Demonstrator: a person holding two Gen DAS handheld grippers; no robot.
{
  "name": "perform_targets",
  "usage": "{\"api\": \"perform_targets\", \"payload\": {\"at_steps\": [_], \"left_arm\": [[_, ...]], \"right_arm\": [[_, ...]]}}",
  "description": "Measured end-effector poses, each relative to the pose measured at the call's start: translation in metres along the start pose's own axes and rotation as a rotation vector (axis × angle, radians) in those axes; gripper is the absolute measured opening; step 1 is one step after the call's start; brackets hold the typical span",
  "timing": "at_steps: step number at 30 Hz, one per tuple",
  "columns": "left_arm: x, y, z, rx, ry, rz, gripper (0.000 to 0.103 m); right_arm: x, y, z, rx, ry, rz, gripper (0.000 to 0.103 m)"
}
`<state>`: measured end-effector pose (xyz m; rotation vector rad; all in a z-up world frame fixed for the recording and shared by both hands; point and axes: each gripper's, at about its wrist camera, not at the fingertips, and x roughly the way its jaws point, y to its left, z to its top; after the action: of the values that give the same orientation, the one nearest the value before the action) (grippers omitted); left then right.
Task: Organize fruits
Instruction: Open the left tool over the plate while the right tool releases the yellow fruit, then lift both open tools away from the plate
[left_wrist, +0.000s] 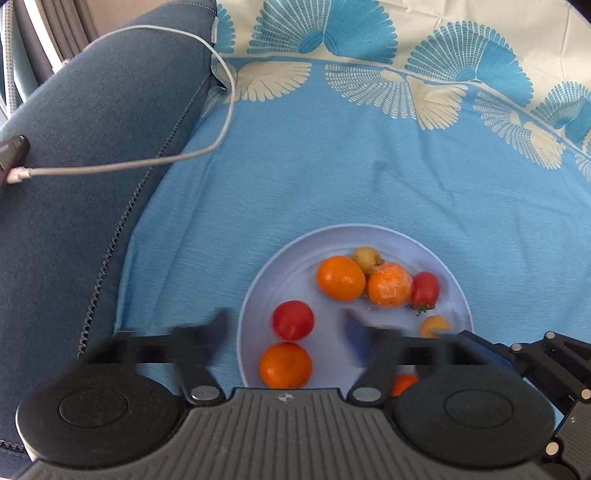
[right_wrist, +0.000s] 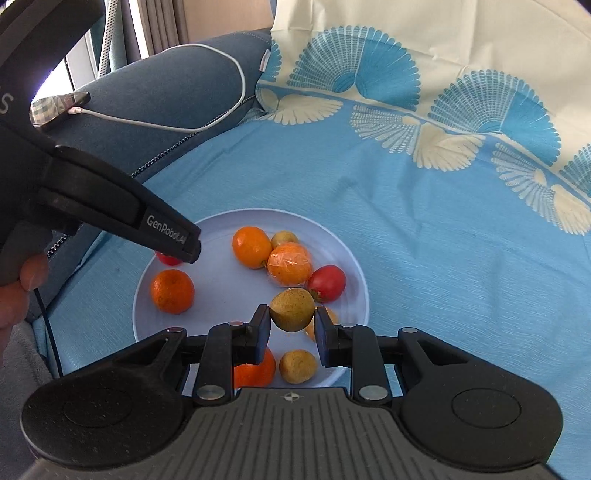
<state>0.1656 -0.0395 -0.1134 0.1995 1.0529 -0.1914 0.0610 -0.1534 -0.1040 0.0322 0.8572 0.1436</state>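
- right tongs (right_wrist: 292, 325): fingers closed on a yellow-green lime (right_wrist: 292, 309), held above the near part of the plate (right_wrist: 347, 254), clear of the plate floor.
- left tongs (left_wrist: 284, 332): blurred in their own view, fingers set wide apart with nothing between them, over the near-left part of the plate (left_wrist: 454, 280); a red tomato (left_wrist: 293, 319) lies between the tips in that view.
- left tongs seen from the right wrist (right_wrist: 184, 243): they reach in from the left over the plate's left rim, part hiding the same tomato (right_wrist: 169, 258).
- plate: pale, round, rests on a blue cloth (right_wrist: 424, 229) with a fan pattern.
- on the plate, far group: an orange (right_wrist: 252, 246), a wrapped orange (right_wrist: 290, 264), a small lime behind them (right_wrist: 284, 239), a second tomato (right_wrist: 327, 282) at the right, touching one another.
- on the plate, near side: an orange at the left (right_wrist: 172, 291), another orange (right_wrist: 256, 369) part hidden by the right finger link, a lime beside it (right_wrist: 297, 366).
- left of the cloth: a dark blue cushion (left_wrist: 92, 155) with a white cable (left_wrist: 147, 162) lying across it.
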Motion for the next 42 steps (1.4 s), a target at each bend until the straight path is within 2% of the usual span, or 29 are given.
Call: {"api": "perform_targets", "payload": {"at_steps": [1,3,5,7,9,12,15,23,27,33,42], "left_arm": [[-0.006,0.002,0.0,-0.006,-0.028,0.009,0.103],[-0.018,0.005,-0.001,0.004,-0.051,0.001,0.103],[-0.028,0.008,-0.004,0.007,-0.035,0.004,0.103],[-0.039,0.012,-0.01,-0.004,-0.032,0.0,0.103],[-0.052,0.016,-0.018,-0.007,-0.029,-0.008,0.103],[-0.072,0.022,-0.033,-0.012,-0.037,-0.002,0.103],[-0.094,0.023,-0.051,-0.017,-0.044,-0.008,0.103],[-0.139,0.02,-0.089,0.0,-0.103,-0.006,0.103],[-0.149,0.02,-0.101,0.01,-0.115,-0.006,0.103],[-0.16,0.016,-0.111,0.013,-0.145,0.012,0.103],[-0.167,0.013,-0.115,0.021,-0.153,0.01,0.103]], "right_arm": [[0.002,-0.001,0.001,0.001,0.008,0.013,0.048],[0.002,-0.002,0.003,0.008,0.019,0.016,0.073],[-0.006,-0.001,0.002,0.01,0.012,0.012,0.075],[-0.018,0.0,-0.001,0.012,0.013,0.011,0.084],[-0.033,0.001,-0.007,0.024,0.008,-0.008,0.087],[-0.059,0.005,-0.016,0.051,-0.002,-0.03,0.09],[-0.085,0.01,-0.025,0.092,-0.021,-0.076,0.097],[-0.134,0.019,-0.049,0.102,-0.101,-0.182,0.101],[-0.151,0.024,-0.059,0.12,-0.141,-0.206,0.101],[-0.17,0.033,-0.067,0.073,-0.179,-0.22,0.102],[-0.18,0.03,-0.069,0.078,-0.202,-0.229,0.102]]}}
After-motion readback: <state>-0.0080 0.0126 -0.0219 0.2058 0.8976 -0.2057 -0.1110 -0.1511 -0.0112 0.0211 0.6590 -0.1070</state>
